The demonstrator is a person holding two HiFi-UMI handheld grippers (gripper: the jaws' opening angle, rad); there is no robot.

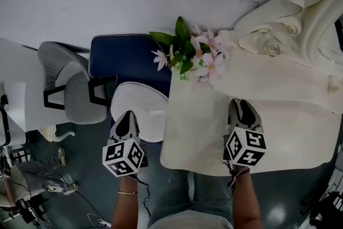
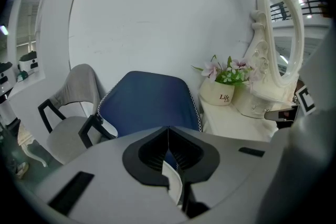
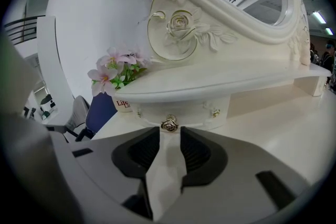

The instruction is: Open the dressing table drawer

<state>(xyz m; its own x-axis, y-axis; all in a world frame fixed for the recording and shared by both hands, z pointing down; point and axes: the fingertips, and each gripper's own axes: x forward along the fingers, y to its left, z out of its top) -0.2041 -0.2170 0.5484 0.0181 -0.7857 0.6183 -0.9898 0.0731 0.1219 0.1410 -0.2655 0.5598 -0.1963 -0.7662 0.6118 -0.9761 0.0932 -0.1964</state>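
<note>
The right gripper point(image 3: 169, 136) hovers low over the cream-white carved dressing table point(image 3: 294, 128). Its jaws stand wide apart, squarely before the small cream drawer point(image 3: 194, 112) under the raised shelf. The drawer's gold rose-shaped metal knob point(image 3: 169, 124) sits just at the mouth of the gap, and neither pad presses on it. The drawer front lies flush with its surround, shut, so I cannot see what it holds. At the table's left back corner, a white ceramic pot point(image 2: 219, 96) holds pink flowers point(image 1: 206, 59) with green leaves. The left gripper point(image 2: 168, 131) hangs off the table's left edge with its jaws closed together on nothing, pointing at a dark blue upholstered chair point(image 2: 147, 102).
</note>
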